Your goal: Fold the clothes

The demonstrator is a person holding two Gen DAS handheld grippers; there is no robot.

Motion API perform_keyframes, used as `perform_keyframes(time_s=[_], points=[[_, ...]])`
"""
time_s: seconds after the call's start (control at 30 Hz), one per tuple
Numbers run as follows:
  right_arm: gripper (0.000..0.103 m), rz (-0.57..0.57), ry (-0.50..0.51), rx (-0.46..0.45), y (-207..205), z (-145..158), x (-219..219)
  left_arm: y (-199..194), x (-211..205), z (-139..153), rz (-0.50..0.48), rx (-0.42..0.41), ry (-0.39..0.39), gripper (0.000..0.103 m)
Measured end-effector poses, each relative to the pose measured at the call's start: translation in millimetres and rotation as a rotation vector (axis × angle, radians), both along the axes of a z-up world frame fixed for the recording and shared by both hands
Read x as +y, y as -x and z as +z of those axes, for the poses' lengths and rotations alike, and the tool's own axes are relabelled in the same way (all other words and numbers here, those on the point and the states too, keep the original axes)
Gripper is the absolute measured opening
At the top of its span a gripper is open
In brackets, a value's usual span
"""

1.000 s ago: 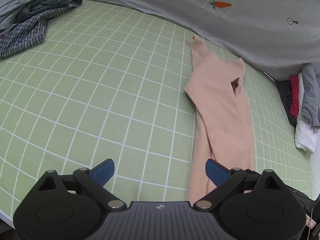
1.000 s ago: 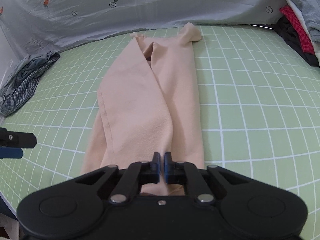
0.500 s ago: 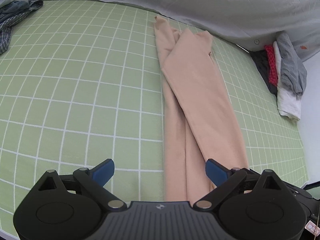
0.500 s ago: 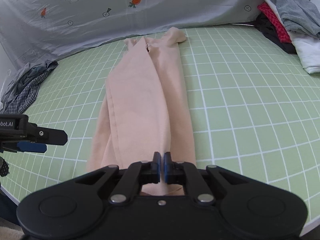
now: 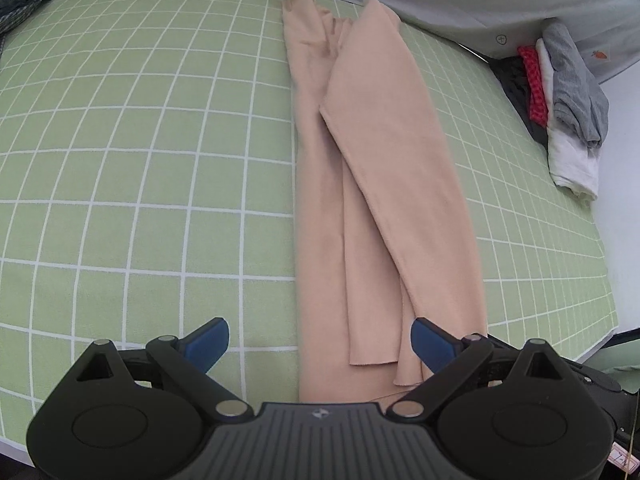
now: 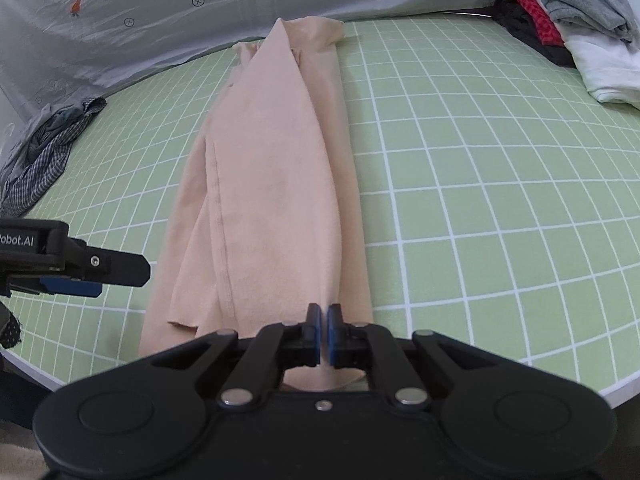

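We note bright, even, diffuse light with soft shadows. Strong fisheye bending and dark corners. Focus mostly sharp.

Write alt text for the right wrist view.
A long peach garment lies lengthwise on a green checked sheet, its near end under the shut right gripper. The left gripper enters from the left; piled clothes sit far right.

sheet [image 5: 160, 160]: green, white grid
cover [image 6: 160, 12]: grey, carrot print, along the far edge, touching the sheet
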State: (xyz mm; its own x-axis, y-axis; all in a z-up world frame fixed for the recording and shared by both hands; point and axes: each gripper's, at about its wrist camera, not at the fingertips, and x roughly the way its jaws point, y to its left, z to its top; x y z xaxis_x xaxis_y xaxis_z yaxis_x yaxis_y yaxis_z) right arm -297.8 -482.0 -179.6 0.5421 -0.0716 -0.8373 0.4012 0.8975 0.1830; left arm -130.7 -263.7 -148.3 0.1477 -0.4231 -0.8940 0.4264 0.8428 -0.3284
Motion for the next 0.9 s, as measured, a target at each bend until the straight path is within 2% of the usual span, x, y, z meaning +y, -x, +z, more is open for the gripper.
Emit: perform_keyframes(time_s=[0.1,0.13,0.17,0.23,0.3,0.4,0.63,0.9], points=[[0.007,0.014,-0.013,0.009,-2,-3,-3,4,-1,0,0.020,0.000,-0.008,0.097],[0.014,0.012,-0.014,0.010,-2,-3,-5,5,-1,0,0.028,0.001,-0.010,0.097],[0.022,-0.014,-0.012,0.003,-1,-1,-8,6,-1,0,0.037,0.001,-0.008,0.097],[0.061,-0.068,0.003,-0.015,0,5,-15,9,-1,1,0.055,0.001,0.002,0.097],[0.076,-0.105,0.047,-0.030,-1,10,-20,13,-2,2,0.066,-0.008,-0.002,0.097],[0.079,-0.083,0.072,-0.009,-7,6,-20,20,-5,0,0.066,-0.019,-0.028,0.097],[0.079,0.026,0.051,0.026,-13,-7,-11,36,-11,-7,0.063,-0.037,-0.085,0.097],[0.079,0.085,0.028,0.018,-11,-12,-9,45,-19,-11,0.054,-0.023,-0.063,0.093]])
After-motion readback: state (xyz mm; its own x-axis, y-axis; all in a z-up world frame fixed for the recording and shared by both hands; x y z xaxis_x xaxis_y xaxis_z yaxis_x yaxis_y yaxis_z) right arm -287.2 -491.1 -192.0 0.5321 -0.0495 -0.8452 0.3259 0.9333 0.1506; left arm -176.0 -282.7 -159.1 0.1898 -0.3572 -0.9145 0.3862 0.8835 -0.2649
